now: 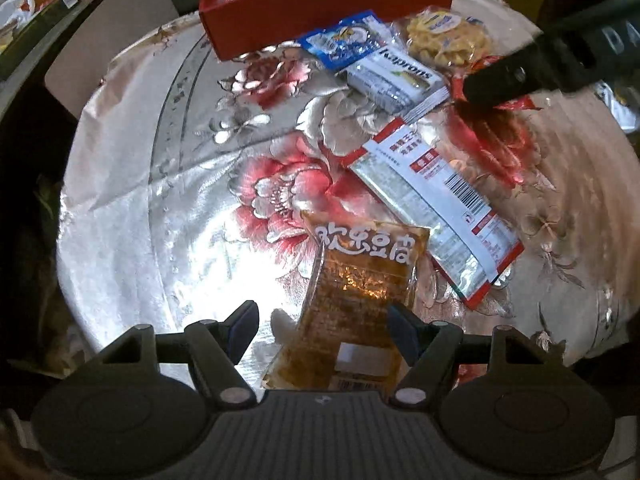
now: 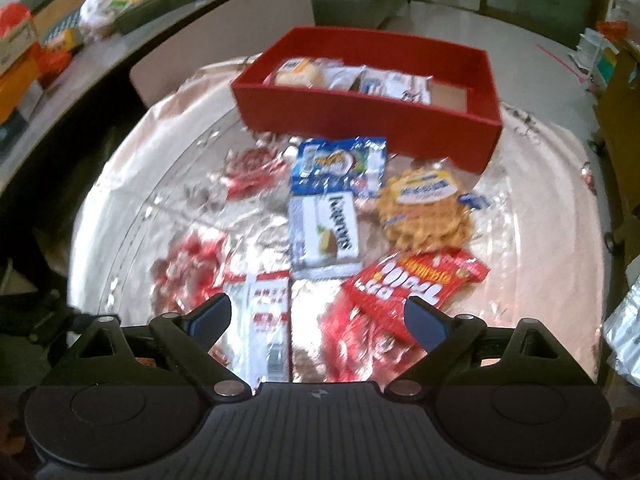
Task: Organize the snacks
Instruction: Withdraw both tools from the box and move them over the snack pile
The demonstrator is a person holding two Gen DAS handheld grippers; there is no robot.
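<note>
My left gripper (image 1: 322, 326) is open, with a brown tofu snack packet (image 1: 360, 280) lying on the table between its fingers. A long red-and-silver packet (image 1: 436, 208) lies to its right. Beyond are a white wafer pack (image 1: 394, 76), a blue packet (image 1: 344, 40) and a round yellow waffle pack (image 1: 448, 38). The red box (image 1: 320, 4) stands at the far edge. My right gripper (image 2: 318, 320) is open and empty above the red-and-silver packet (image 2: 260, 312) and a red snack bag (image 2: 416, 284). The red box (image 2: 360, 116) holds several snacks.
The round table (image 1: 140, 200) has a shiny floral cloth. The other gripper's dark arm (image 1: 540, 72) reaches in from the upper right in the left wrist view. A cluttered long table (image 2: 80, 40) stands at the far left, and a silver bag (image 2: 624, 328) lies at the right edge.
</note>
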